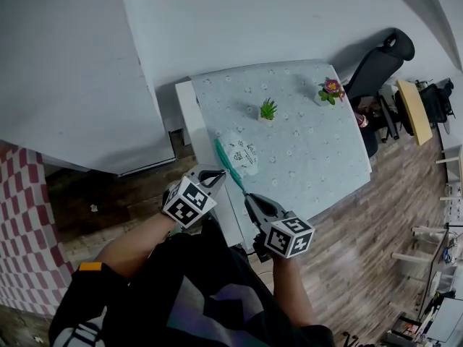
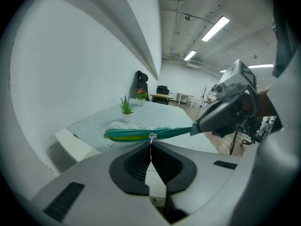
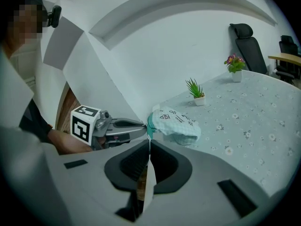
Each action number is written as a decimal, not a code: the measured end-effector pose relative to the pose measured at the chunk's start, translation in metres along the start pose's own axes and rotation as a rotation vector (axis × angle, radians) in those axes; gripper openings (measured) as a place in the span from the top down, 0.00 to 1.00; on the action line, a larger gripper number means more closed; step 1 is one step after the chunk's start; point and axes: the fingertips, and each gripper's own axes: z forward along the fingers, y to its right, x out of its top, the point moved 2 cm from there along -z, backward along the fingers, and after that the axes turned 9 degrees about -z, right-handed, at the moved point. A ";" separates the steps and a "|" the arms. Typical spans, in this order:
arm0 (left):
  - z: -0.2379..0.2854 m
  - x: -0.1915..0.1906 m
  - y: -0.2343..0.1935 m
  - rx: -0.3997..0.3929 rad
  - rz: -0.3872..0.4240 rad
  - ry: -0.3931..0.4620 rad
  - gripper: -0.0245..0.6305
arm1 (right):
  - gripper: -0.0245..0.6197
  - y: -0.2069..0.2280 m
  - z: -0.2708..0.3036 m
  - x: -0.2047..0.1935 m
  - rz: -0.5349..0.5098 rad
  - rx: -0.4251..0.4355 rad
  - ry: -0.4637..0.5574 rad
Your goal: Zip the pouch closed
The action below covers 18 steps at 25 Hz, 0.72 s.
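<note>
Centre of the head view: the pouch (image 1: 243,153) rests at the lower-left edge of the table (image 1: 318,136). The left tongs (image 1: 215,175) are clenched on its zipper pull (image 2: 152,136); the right tongs (image 1: 249,198) are clenched on one end of its taut teal zipper band (image 2: 141,134).

A table (image 1: 318,157) under a pale floral cloth carries a small green plant (image 1: 268,110) in a white pot near its middle and a pink-flowered plant (image 1: 332,89) at the far corner, well apart. A black office chair (image 1: 380,63) stands beyond that corner, near a wooden desk (image 1: 413,110). The floor (image 1: 362,251) is wood plank
</note>
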 end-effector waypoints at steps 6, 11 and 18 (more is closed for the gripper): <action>0.006 0.002 -0.050 0.110 -0.024 -0.037 0.94 | 0.92 0.008 -0.011 -0.011 0.035 -0.028 0.009; 0.011 0.010 -0.068 0.147 -0.041 -0.049 0.94 | 0.92 0.010 -0.012 -0.016 0.041 -0.040 0.015; 0.014 -0.005 -0.056 0.110 -0.140 -0.034 0.94 | 0.91 0.018 -0.004 -0.032 -0.077 -0.145 -0.060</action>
